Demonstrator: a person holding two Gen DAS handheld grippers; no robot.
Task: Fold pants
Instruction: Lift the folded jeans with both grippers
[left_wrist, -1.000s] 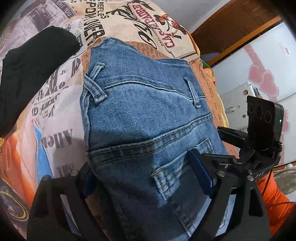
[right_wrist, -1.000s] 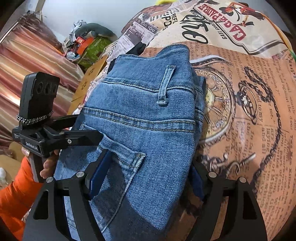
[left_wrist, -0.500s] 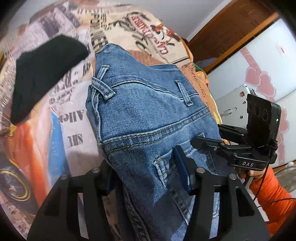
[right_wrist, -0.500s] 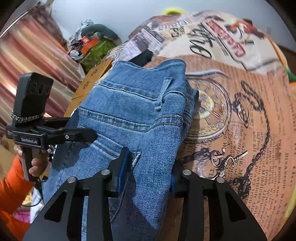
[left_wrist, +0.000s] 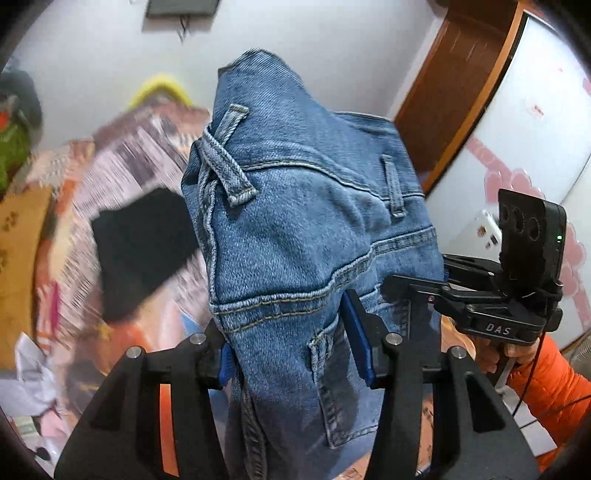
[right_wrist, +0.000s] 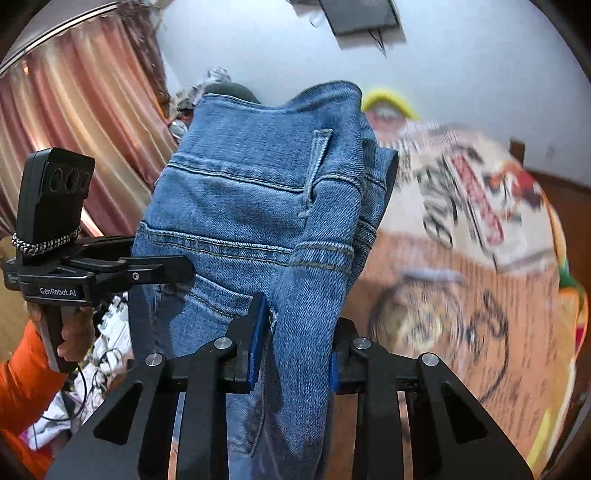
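Above the printed bedspread (right_wrist: 480, 280), the blue jeans (left_wrist: 295, 229) hang bunched, waistband uppermost, belt loops showing. The left gripper (left_wrist: 291, 354) and right gripper (right_wrist: 295, 343), having just been closing, each clamp denim. Only the left view shows a black garment (left_wrist: 140, 247) at 9 o'clock; only the right shows a curtain (right_wrist: 85, 129) at 10 o'clock.

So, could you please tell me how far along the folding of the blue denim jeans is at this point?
Done: the blue denim jeans are gripped and raised off the printed bedspread. In hand: the left gripper and right gripper, whose jaws have just been closing, clamp bunched denim near the back pocket. Left: no finished fold shows; the jeans need laying over.
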